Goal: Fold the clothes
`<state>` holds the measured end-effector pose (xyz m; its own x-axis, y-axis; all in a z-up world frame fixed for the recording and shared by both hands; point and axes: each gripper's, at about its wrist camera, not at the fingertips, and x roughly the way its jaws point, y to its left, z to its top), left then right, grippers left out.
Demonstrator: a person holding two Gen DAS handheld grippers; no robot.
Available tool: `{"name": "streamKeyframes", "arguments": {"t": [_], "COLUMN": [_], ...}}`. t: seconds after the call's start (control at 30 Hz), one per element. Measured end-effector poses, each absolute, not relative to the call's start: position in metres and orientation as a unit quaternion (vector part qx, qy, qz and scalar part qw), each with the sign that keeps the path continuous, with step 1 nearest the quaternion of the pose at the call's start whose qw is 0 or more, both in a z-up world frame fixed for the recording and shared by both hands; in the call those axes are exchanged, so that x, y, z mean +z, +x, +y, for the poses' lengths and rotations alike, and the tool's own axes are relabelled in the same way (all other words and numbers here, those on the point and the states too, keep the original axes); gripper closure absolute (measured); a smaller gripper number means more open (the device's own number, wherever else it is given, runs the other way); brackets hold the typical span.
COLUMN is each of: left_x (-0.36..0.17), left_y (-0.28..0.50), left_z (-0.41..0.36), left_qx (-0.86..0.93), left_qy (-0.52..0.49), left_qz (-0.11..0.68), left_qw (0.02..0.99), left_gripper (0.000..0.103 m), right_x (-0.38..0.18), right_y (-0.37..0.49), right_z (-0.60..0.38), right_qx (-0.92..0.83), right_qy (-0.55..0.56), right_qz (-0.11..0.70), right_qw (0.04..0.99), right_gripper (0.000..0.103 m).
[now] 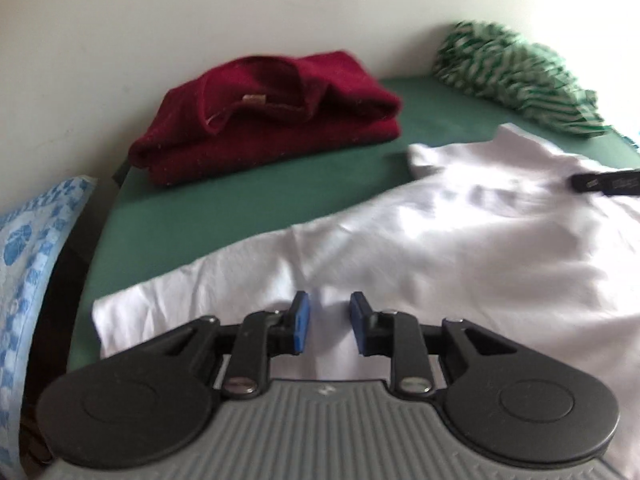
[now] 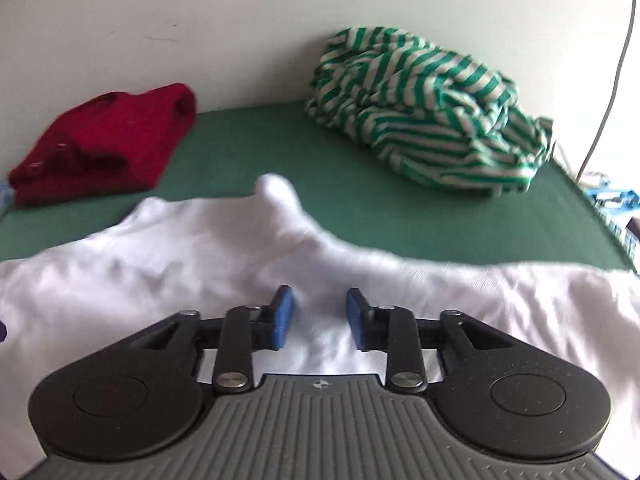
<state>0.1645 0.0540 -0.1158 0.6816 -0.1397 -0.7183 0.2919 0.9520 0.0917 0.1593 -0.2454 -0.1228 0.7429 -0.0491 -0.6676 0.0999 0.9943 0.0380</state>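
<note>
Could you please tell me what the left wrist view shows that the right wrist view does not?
Only the left wrist view shows a blue patterned cloth at its left edge, the left gripper with jaws apart, and a dark piece over the shirt, probably the other gripper.

Only the right wrist view shows the right gripper, jaws apart and empty, a pale cable and blue clutter.

Both show the white shirt, folded red garment, striped green bundle and green surface.

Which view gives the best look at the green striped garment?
The right wrist view: the green striped garment sits whole and fairly sharp, crumpled in a heap on the green surface. The left wrist view catches it only at the far right edge, smaller and blurred.
</note>
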Motion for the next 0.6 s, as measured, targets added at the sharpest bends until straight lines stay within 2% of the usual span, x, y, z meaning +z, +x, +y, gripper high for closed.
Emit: {"name": "streamKeyframes", "arguments": {"t": [0.07, 0.17, 0.2, 0.23, 0.27, 0.4, 0.47, 0.5, 0.53, 0.6], "left_x": [-0.118, -0.118, -0.118, -0.113, -0.105, -0.089, -0.098, -0.107, -0.115, -0.121], "left_y": [0.174, 0.189, 0.194, 0.193, 0.190, 0.175, 0.179, 0.185, 0.193, 0.204], "left_z": [0.053, 0.059, 0.061, 0.061, 0.058, 0.014, -0.016, -0.031, -0.042, -0.050], "left_qx": [-0.097, -0.070, -0.061, -0.065, -0.080, -0.157, -0.174, -0.173, -0.165, -0.142], "left_qy": [0.113, 0.125, 0.129, 0.122, 0.111, 0.102, 0.111, 0.120, 0.129, 0.125], "left_qz": [0.370, 0.372, 0.372, 0.377, 0.372, 0.354, 0.358, 0.364, 0.371, 0.362], "left_qw": [0.917, 0.917, 0.917, 0.916, 0.918, 0.916, 0.911, 0.907, 0.904, 0.913], "left_gripper": [0.053, 0.041, 0.042, 0.057, 0.076, 0.075, 0.068, 0.071, 0.075, 0.074], "right_x": [-0.125, -0.123, -0.119, -0.114, -0.109, -0.107, -0.116, -0.120, -0.122, -0.124], "right_y": [0.171, 0.183, 0.181, 0.176, 0.170, 0.169, 0.182, 0.188, 0.194, 0.210], "right_z": [-0.251, -0.251, -0.252, -0.253, -0.253, -0.234, -0.224, -0.221, -0.221, -0.222], "right_qx": [-0.051, -0.057, -0.052, -0.038, -0.016, 0.079, 0.091, 0.088, 0.085, 0.084], "right_qy": [0.046, 0.037, 0.045, 0.057, 0.068, 0.069, 0.045, 0.033, 0.029, 0.027], "right_qz": [0.354, 0.358, 0.359, 0.352, 0.339, 0.348, 0.363, 0.361, 0.349, 0.336], "right_qw": [0.933, 0.931, 0.931, 0.934, 0.938, 0.932, 0.926, 0.928, 0.933, 0.938], "right_gripper": [0.057, 0.054, 0.061, 0.068, 0.078, 0.082, 0.082, 0.087, 0.087, 0.087]}}
